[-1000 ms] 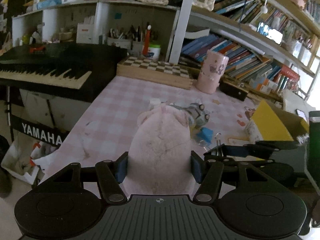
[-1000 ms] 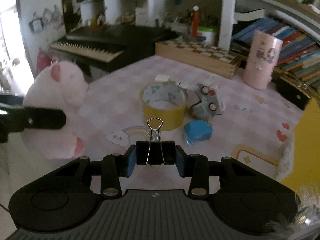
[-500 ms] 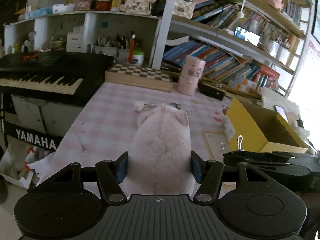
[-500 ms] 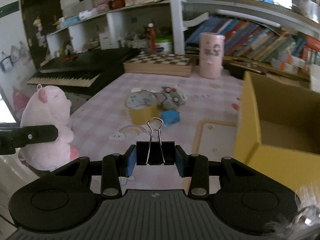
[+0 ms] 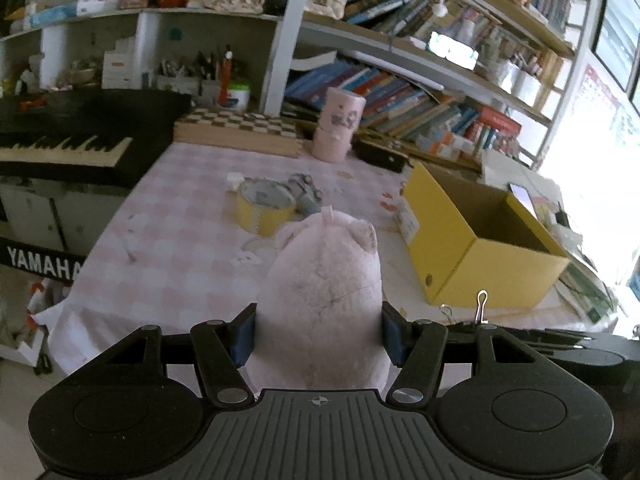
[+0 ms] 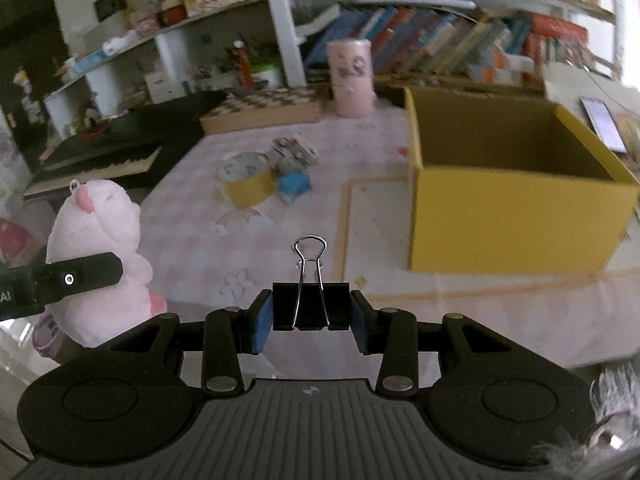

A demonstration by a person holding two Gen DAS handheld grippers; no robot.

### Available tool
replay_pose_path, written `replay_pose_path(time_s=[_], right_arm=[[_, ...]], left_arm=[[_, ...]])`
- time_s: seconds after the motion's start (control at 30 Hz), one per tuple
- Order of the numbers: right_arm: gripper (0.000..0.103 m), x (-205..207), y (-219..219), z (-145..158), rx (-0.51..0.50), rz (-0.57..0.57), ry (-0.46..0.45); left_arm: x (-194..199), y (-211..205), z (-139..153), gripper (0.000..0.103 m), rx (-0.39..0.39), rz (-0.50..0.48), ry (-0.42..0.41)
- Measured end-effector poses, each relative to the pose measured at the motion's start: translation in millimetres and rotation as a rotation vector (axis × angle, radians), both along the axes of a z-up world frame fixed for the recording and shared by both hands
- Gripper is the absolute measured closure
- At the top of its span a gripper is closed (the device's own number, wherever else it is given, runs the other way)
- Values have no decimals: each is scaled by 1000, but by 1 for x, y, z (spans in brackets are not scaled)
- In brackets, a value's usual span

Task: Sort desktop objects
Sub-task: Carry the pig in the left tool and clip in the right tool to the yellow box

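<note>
Left gripper (image 5: 319, 334): pads clamped on pink plush pig (image 5: 324, 300), lower body hidden behind the housing. Right gripper (image 6: 311, 322): closed on black binder clip (image 6: 310, 306), wire handles upright. Beyond, on pink checked tablecloth (image 6: 208, 248): open yellow box (image 6: 516, 216), interior partly hidden; yellow tape roll (image 6: 246, 180), blue block (image 6: 295, 186), blurred grey toy (image 6: 294, 152). Farthest: pink cylinder (image 6: 351, 76), chessboard (image 5: 240, 130).

Clamped between the left gripper's (image 5: 319, 334) pads, the pig toy (image 5: 324, 300) looks plush and fuzzy; ahead of it to the right, the yellow box (image 5: 480, 248) is matt cardboard.
</note>
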State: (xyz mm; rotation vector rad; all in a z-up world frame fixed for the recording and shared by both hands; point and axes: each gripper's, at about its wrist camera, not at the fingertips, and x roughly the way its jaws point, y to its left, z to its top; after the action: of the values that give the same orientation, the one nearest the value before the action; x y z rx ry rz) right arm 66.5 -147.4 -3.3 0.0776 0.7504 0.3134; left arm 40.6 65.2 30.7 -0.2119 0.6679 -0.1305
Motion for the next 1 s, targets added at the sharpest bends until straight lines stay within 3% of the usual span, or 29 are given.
replay_pose_path(time_s=[1.0], right_arm=[[66,-71,-27,-13,-73,-163,51]], left_arm=[[-28,-51,-12,42,38,-220,29]])
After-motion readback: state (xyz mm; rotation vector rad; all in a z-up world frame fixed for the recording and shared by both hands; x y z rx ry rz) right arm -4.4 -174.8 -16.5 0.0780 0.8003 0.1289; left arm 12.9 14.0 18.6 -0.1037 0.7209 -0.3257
